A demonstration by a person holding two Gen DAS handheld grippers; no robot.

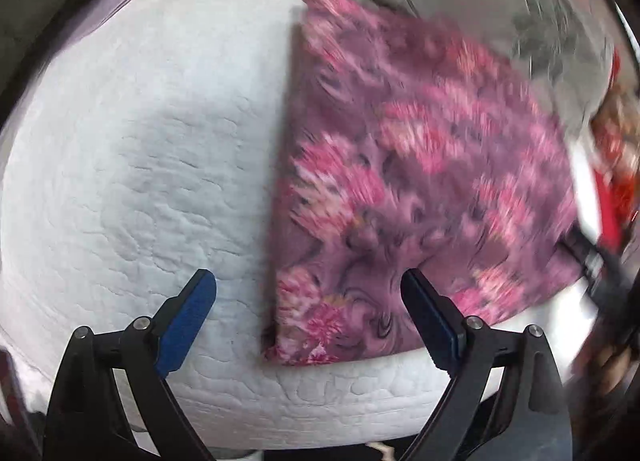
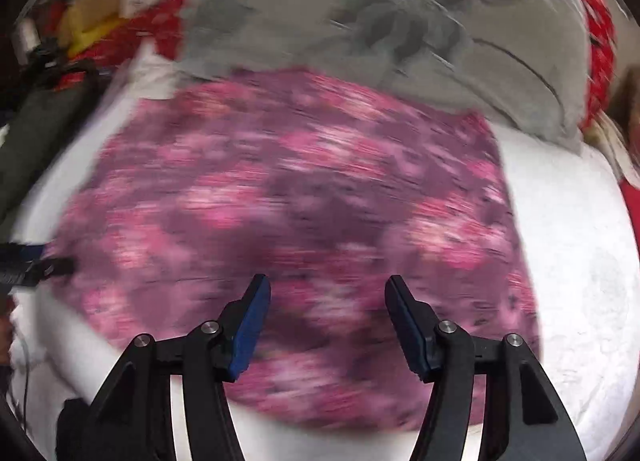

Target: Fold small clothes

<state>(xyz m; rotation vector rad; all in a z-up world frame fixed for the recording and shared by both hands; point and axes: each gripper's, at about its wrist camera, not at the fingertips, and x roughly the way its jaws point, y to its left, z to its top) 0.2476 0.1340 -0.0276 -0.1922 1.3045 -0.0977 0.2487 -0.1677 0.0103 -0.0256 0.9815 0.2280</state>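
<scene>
Blue-padded fingers of my left gripper (image 1: pixel 308 293) fill the bottom of the left wrist view, spread wide with nothing between them; they hang over the near left corner of the pink floral cloth (image 1: pixel 420 181). My right gripper (image 2: pixel 328 301) also stands apart, its pads clear of the fabric, and holds nothing.

That cloth lies flat on the white quilted mattress (image 1: pixel 132 165), already looking like a neat rectangle with a straight, slightly raised left edge, which suggests to me it is doubled over at least once. Its far side touches or slightly overlaps a grey leaf-printed cloth (image 2: pixel 400 21) behind it. Both views are smeared, the right one heavily, so I cannot read seams or hems.

I judge the piece to be light, thin and limp: it will sag from any pinch and slide easily over the quilting. It is not fragile, but a single-layer grab would undo the fold. So I would take it at two corners of one short edge, pinching through all layers, one gripper on each, and carry that edge across low and evenly. The padded mattress gives under pressure, so I should press in a little to get a pad beneath the edge.
</scene>
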